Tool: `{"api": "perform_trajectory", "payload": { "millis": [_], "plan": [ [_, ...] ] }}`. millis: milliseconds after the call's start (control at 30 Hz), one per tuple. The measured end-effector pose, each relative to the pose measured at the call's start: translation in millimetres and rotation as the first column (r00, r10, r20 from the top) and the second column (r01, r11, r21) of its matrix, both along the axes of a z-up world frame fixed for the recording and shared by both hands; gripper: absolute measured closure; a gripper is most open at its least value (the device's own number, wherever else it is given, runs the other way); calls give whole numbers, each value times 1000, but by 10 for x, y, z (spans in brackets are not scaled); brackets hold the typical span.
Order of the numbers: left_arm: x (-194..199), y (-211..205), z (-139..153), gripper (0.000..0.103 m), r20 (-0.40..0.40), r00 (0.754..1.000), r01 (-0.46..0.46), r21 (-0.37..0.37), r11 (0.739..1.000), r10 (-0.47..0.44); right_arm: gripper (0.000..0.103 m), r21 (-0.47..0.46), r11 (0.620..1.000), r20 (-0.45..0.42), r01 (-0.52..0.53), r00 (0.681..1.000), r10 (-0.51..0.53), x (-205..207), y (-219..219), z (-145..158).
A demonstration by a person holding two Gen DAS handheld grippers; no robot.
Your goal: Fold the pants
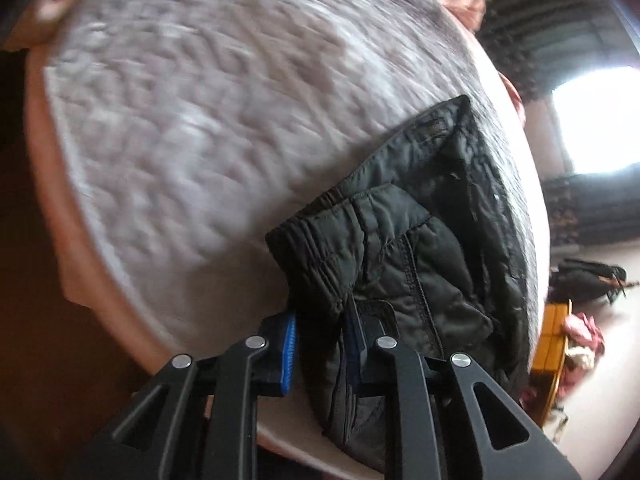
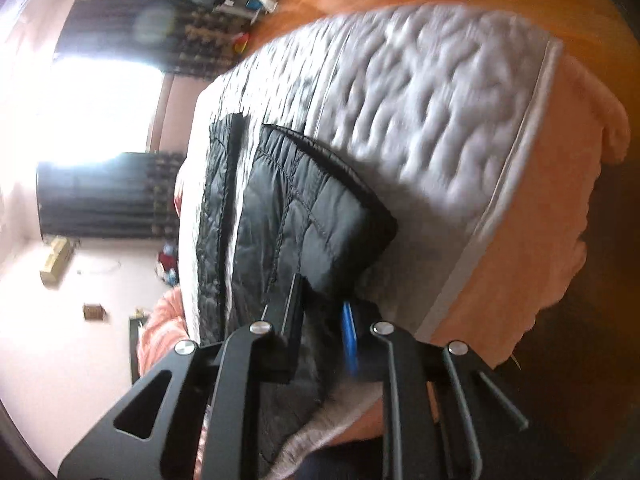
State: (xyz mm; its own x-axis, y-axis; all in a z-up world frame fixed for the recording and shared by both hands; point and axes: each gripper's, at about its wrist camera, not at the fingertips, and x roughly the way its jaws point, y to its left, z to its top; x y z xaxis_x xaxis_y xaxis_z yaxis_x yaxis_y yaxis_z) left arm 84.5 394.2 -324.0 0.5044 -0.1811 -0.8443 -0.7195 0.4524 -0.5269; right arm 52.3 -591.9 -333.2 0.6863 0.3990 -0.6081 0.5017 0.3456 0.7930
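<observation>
Left gripper [image 1: 320, 344]: clamped on the waistband end of the pants [image 1: 404, 240]. Fabric is bunched between the two blue pads [image 1: 289, 344] and hangs down below the fingers. Elastic gathers of the waistband sit just above the grip.

Right gripper [image 2: 320, 320]: pinched on the near edge of the pants [image 2: 288, 216], dark quilted fabric sits between the fingers. One blue pad [image 2: 349, 336] shows; the other is hidden behind the black finger on the left.

Pants: black, quilted, lying on the mattress [image 1: 200, 128] near its edge. In the left wrist view the waistband end is folded over onto the rest of the garment, so there are two layers there. In the right wrist view a flap lies over a longer strip of the same fabric, with a narrow pale gap showing between them.

Mattress: grey-white quilted top with a white piping edge and peach-coloured sides [image 2: 532, 208]. Both views are motion-blurred on the mattress surface, sharp on the pants.

Background: dark curtains [image 2: 104, 196] beside a blown-out bright window [image 2: 88, 108], pale floor with a few small items I can't identify, a yellow-orange box [image 1: 554, 340] at the right in the left wrist view.
</observation>
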Motion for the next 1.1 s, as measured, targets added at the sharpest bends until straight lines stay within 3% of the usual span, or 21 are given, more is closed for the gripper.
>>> {"api": "perform_trajectory", "payload": {
  "millis": [167,233,267,300,333,367,433,500,600,667,767,833,933,1033,1100],
  "plan": [
    [-78,172,-108,81,-33,999,36,21,999,-35,88,-90,994,-85,-63,995,55,86,136,-85],
    [33,90,-109,80,-45,997,57,43,997,-55,81,-117,989,-111,-94,991,81,127,137,-59],
    [67,54,-83,78,-42,997,58,40,997,-57,70,-130,986,-124,-102,989,86,128,127,-11],
    [26,82,-40,76,-33,998,58,30,998,-57,65,-170,980,-135,-101,988,79,114,110,90],
    [3,89,11,68,-38,998,56,39,998,-55,63,-211,973,-138,-98,988,69,107,113,191],
    [-24,78,116,55,-56,997,58,82,995,-54,63,-271,957,-143,-104,988,66,100,132,341],
    [-59,17,417,41,-105,992,97,280,955,-70,63,-361,919,-123,-160,985,123,174,267,614],
    [87,5,644,28,-86,987,158,360,920,-136,61,-384,888,-119,-254,967,225,335,476,724],
    [608,87,889,13,-19,973,222,357,907,-231,45,-357,856,-146,-374,928,344,696,743,673],
    [936,131,987,6,57,953,265,315,911,-296,36,-353,831,-202,-430,902,381,918,866,495],
    [1589,249,1069,4,122,920,329,274,904,-372,43,-295,818,-364,-493,850,380,1133,838,186],
    [2020,337,1010,4,126,907,366,235,900,-402,41,-302,808,-392,-506,838,378,1184,815,248],
    [2368,555,886,4,101,907,382,209,900,-408,38,-360,777,-352,-516,847,399,1408,843,549],
    [2682,704,713,4,90,904,401,157,903,-417,28,-353,781,-275,-516,855,440,1735,867,769],
    [2898,700,564,4,70,891,436,139,889,-448,28,-344,778,-231,-525,851,472,2106,929,854]
  ]
}}
